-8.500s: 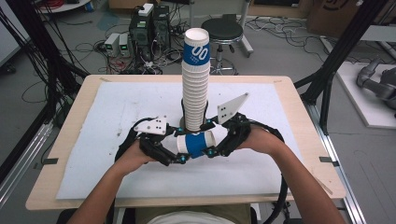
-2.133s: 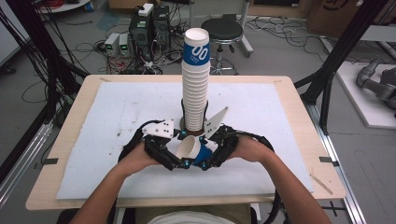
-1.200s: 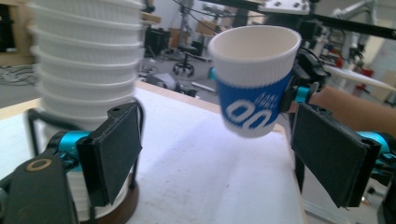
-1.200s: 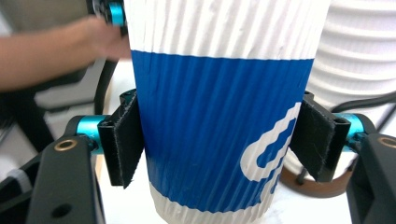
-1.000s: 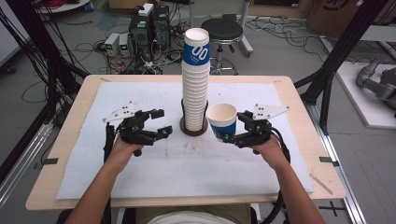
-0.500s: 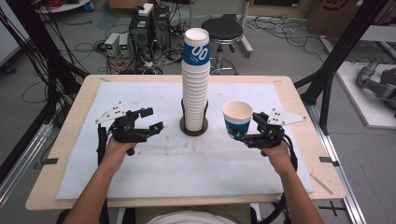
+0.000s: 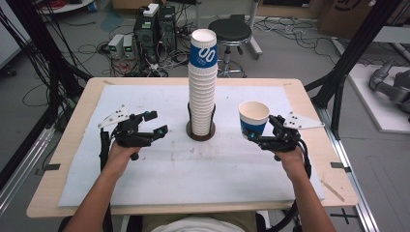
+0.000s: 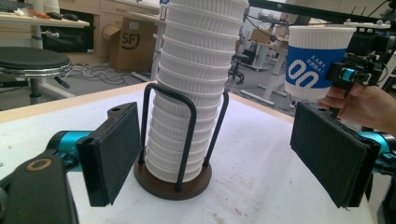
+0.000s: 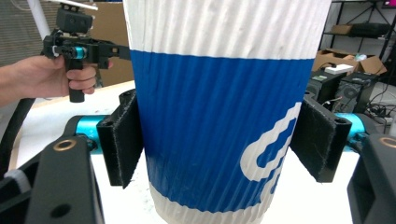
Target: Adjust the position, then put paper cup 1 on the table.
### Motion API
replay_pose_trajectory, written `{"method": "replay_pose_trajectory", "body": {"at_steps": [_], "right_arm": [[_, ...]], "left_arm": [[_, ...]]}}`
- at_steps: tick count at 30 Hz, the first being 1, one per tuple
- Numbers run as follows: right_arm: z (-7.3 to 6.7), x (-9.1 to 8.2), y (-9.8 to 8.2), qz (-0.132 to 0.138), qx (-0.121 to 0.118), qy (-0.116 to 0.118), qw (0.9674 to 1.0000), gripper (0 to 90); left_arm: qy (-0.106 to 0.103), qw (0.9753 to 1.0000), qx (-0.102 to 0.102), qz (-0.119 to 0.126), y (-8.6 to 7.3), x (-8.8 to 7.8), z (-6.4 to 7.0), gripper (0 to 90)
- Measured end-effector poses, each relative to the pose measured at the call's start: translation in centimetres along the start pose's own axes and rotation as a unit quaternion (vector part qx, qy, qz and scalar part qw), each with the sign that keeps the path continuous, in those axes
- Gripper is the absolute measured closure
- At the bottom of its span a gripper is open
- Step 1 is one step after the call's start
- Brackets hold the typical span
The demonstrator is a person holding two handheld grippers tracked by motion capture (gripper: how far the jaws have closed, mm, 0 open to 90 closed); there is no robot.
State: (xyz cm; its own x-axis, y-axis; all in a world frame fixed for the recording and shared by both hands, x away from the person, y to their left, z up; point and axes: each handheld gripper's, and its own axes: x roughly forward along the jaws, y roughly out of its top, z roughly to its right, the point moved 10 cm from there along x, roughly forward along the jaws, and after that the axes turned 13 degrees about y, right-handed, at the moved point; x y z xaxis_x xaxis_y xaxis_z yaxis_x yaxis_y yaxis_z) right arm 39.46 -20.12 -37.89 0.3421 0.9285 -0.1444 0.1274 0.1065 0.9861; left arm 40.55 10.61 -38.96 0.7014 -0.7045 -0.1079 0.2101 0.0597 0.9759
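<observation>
A tall stack of white ribbed paper cups (image 7: 202, 82) stands in a black wire holder on a round brown base (image 7: 200, 132) at the table's middle. My right gripper (image 7: 257, 132) is shut on a single white cup with a blue band (image 7: 253, 119), held upright above the table to the right of the stack. In the right gripper view both pads (image 9: 122, 140) press the cup's (image 9: 224, 107) sides. My left gripper (image 7: 157, 123) hovers left of the stack, open and with nothing in it. In the left gripper view the stack (image 8: 196, 84) stands between its spread jaws, farther off.
A white mat (image 7: 145, 169) covers most of the wooden table (image 7: 309, 101). Behind the table stand a black stool (image 7: 233, 30) and computer gear with cables (image 7: 154, 29). Black frame posts (image 7: 348, 63) rise at the right.
Two seconds ago both grippers met at a cup in front of the stack. Since then they have parted: the right carried the cup off to the right, and the left drew back left.
</observation>
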Motion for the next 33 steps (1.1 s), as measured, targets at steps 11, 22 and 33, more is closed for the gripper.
{"method": "replay_pose_trajectory", "body": {"at_steps": [11,22,33], "right_arm": [[0.1,-0.6,0.1,-0.005,-0.006,-0.012,0.9999,26.4],[2.6,-0.3,-0.8,-0.018,0.003,-0.050,0.9986,26.4],[7.8,0.3,-3.9,-0.053,0.041,-0.128,0.9896,26.2]], "left_arm": [[0.013,0.9999,0.005,0.004,0.3,-0.3,-0.3,16.2],[0.019,0.9998,0.006,-0.008,-0.3,-0.2,-0.6,16.2],[0.026,0.9995,0.003,-0.015,-0.6,-0.1,-0.9,16.2]]}}
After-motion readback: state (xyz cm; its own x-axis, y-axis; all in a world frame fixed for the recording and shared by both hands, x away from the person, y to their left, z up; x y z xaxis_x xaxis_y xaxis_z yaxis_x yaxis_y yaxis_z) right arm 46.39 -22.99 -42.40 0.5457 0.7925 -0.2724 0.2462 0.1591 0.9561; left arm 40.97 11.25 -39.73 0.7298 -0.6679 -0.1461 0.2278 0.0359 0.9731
